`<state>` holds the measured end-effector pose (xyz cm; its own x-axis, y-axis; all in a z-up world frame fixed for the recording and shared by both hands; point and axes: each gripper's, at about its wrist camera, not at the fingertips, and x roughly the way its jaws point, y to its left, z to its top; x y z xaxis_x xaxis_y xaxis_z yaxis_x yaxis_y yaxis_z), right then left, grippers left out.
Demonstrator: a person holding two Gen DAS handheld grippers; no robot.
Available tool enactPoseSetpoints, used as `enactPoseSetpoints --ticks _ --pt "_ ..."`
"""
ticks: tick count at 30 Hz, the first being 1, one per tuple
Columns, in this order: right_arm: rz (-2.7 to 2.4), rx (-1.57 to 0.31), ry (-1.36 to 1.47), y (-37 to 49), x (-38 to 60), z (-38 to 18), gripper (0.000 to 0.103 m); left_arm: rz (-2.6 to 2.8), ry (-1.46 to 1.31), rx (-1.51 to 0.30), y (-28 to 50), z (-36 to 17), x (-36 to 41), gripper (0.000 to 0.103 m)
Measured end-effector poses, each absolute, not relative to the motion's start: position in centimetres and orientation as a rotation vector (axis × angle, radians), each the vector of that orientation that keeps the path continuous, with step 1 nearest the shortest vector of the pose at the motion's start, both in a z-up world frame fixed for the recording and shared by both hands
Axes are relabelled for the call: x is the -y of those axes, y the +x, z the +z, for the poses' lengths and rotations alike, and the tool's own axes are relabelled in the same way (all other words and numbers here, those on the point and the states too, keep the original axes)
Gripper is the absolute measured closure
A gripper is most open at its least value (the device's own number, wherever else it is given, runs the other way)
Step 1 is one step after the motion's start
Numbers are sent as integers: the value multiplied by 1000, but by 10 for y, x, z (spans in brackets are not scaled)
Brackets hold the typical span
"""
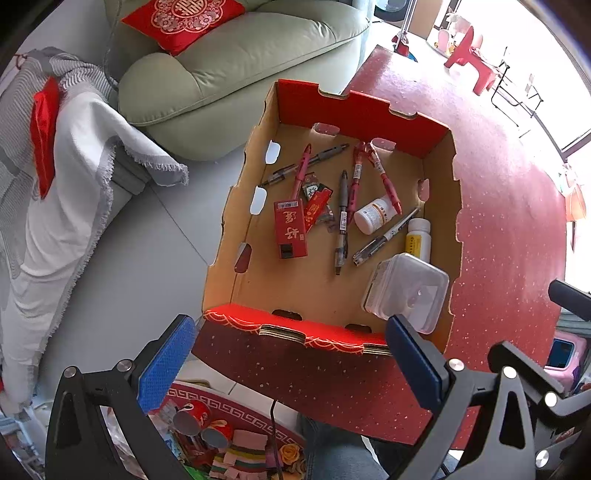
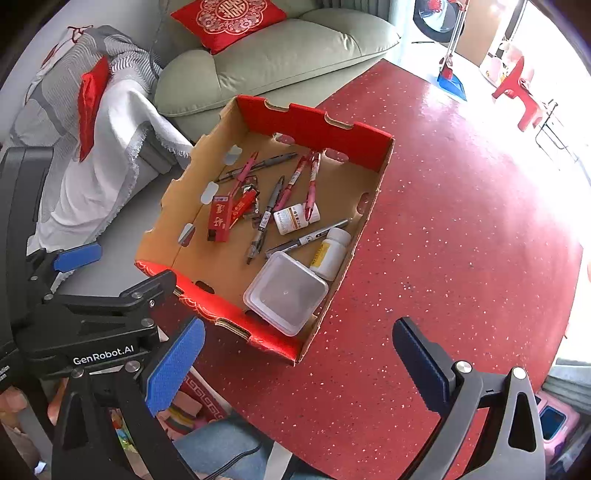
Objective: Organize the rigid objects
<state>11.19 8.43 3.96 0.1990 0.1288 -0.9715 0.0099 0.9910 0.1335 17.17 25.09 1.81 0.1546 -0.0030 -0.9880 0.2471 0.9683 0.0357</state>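
Observation:
An open cardboard box (image 1: 328, 291) (image 2: 221, 269) with red rims sits on the red table. Inside lie several pens (image 1: 341, 218) (image 2: 266, 218), a red carton (image 1: 290, 229) (image 2: 219, 218), two white pill bottles (image 1: 375, 214) (image 2: 295, 218), and a clear plastic container (image 1: 406, 290) (image 2: 286, 291). My left gripper (image 1: 291, 362) is open and empty, hovering just before the box's near rim. My right gripper (image 2: 299, 369) is open and empty over the table, near the box's near right corner. The left gripper (image 2: 114, 291) also shows in the right wrist view.
The red speckled table (image 2: 443, 258) extends right of the box. A green sofa (image 1: 240, 74) with a red cushion (image 1: 184, 18) stands behind. A white and grey blanket (image 1: 74, 166) drapes at left. Cans and clutter (image 1: 199, 421) lie below the table edge.

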Motion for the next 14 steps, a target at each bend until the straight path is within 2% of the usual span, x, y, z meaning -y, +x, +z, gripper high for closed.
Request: enactPoseSetpoints --ticks 14 --pt "84 -1374 101 115 -90 40 1 -185 207 -1415 172 14 -255 0"
